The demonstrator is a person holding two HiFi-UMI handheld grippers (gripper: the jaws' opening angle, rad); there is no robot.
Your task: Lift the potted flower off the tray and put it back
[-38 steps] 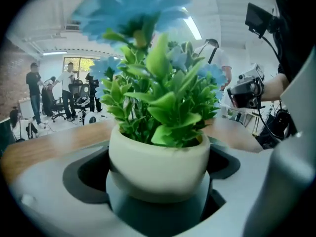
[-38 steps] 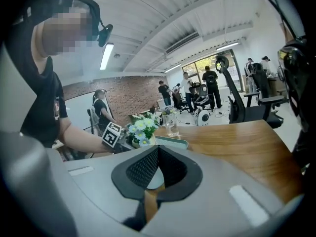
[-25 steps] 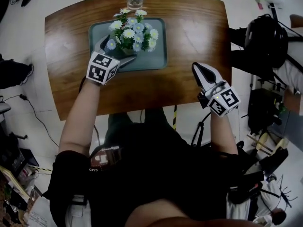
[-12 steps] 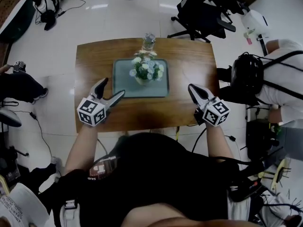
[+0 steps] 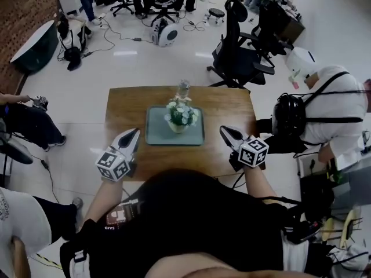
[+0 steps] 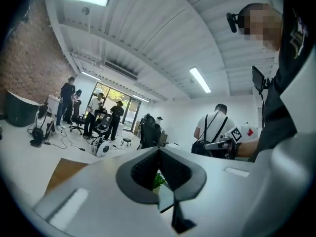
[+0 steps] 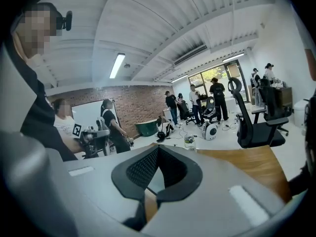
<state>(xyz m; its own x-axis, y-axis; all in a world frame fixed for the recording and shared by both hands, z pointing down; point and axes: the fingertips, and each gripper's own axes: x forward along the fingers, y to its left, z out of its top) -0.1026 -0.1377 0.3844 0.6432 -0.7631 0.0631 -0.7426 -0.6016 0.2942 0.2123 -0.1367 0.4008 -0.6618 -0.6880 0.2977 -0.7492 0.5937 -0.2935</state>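
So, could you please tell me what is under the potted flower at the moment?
The potted flower stands on the grey-green tray, which lies on the wooden table. The tray surface right under the pot is covered by it.

Clear bottle [image 5: 183, 88] on wooden table [image 5: 124, 106], black office chairs [image 5: 240, 57] beyond.

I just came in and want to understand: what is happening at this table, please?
A person holds a gripper in each hand near the front edge of the wooden table. The potted flower stands on the tray, untouched, with a bottle behind it. The left gripper has just closed on nothing; the right gripper is shut and empty too.
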